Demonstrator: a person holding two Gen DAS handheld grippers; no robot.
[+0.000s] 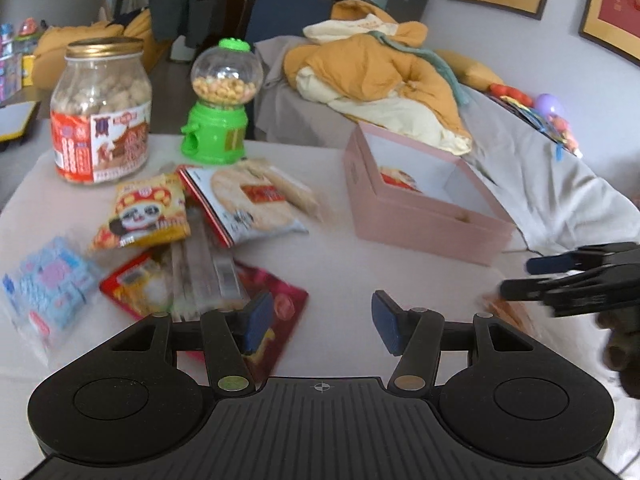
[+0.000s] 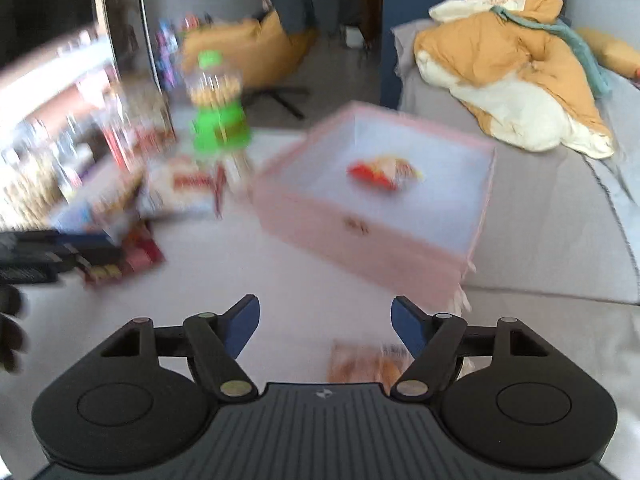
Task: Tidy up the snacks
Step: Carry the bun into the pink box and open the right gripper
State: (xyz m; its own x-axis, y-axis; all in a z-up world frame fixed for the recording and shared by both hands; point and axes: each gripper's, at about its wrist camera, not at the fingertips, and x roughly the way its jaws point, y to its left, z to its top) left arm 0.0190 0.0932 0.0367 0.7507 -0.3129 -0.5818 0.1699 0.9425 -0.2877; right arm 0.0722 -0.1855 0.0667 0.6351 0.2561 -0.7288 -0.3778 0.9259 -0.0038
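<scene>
Snack packets (image 1: 208, 216) lie heaped on the white table (image 1: 336, 264) just ahead and left of the left gripper (image 1: 322, 322), jaws wide and empty, nearer than the empty, open right gripper (image 2: 326, 326), which faces the pink box (image 2: 360, 236)

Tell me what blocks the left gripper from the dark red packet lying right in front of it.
Nothing visible does. The left gripper is open just above the dark red packet, which lies at the near edge of the snack pile; only bare tablecloth lies beside it.
</scene>
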